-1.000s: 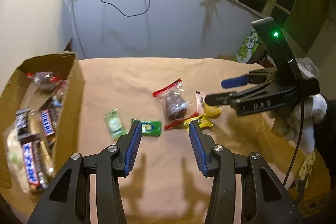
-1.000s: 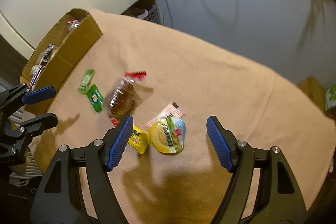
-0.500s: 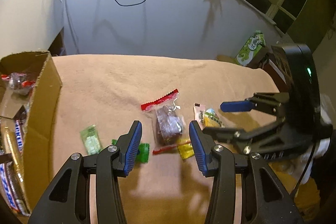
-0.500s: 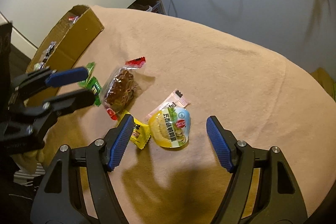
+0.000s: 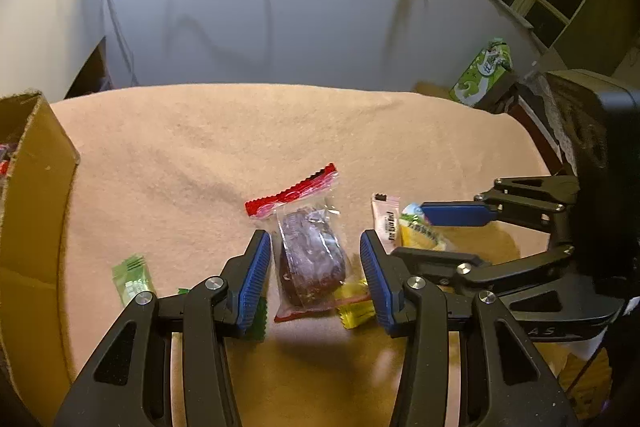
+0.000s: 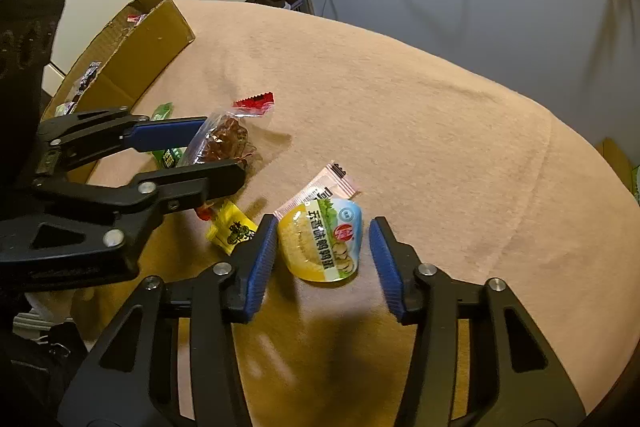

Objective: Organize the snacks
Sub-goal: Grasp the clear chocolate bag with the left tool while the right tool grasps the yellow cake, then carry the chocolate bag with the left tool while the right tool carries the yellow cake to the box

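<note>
Snacks: yellow egg pack [image 6: 323,241] beside pink sachet [image 6: 320,187], between my right hand-held gripper [image 6: 323,259] jaws, just narrowed, not yet pinching. Left hand-held gripper [image 5: 316,279] half-open astride brown cake pack [image 5: 310,259]. I'd close squarely, gently.

The right gripper [image 6: 323,255] has just been closing around the yellow jelly cup [image 6: 322,241]; its pads seem not quite touching it. The left gripper [image 6: 214,151] straddles a clear packet of dark snack [image 6: 222,143] near the cardboard box [image 6: 148,45].
</note>
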The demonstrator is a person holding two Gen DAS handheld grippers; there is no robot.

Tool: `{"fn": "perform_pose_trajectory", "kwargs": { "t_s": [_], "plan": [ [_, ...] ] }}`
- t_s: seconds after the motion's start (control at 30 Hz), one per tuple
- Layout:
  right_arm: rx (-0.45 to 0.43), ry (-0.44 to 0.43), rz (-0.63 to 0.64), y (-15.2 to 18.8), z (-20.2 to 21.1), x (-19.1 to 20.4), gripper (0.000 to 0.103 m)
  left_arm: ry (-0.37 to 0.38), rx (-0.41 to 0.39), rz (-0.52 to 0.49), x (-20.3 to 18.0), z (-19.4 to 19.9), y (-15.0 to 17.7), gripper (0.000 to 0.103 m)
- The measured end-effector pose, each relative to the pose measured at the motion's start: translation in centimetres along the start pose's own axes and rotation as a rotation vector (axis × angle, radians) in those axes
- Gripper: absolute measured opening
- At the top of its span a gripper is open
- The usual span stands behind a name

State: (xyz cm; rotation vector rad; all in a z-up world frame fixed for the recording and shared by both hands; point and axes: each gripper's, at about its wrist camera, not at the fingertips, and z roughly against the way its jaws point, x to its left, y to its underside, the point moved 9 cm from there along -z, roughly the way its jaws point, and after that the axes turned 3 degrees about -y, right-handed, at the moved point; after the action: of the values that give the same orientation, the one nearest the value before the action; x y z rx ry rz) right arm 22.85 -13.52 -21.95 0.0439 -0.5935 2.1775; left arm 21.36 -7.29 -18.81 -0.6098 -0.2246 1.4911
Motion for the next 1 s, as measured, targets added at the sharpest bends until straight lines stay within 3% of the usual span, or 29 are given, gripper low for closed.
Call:
{"fn": "perform_pose_trajectory", "kwargs": {
  "t_s": [0.23, 0.67, 1.0],
  "plan": [
    [-0.007, -0.001, -0.001, 0.2, 0.3, -0.3, 0.035, -0.001, -0.007, -0.015, 0.1, 0.0, 0.1, 0.031],
    [-0.052, 0.014, -0.006, 0.7, 2.8, -0.5, 0.033, -0.015, -0.069, -0.037, 0.3, 2.9, 0.4, 0.030],
    [-0.100, 0.015, 0.044, -0.6, 5.5, 2.2, 0.033, -0.027, -0.147, -0.019, 1.8, 7.4, 0.8, 0.030]
  ]
}}
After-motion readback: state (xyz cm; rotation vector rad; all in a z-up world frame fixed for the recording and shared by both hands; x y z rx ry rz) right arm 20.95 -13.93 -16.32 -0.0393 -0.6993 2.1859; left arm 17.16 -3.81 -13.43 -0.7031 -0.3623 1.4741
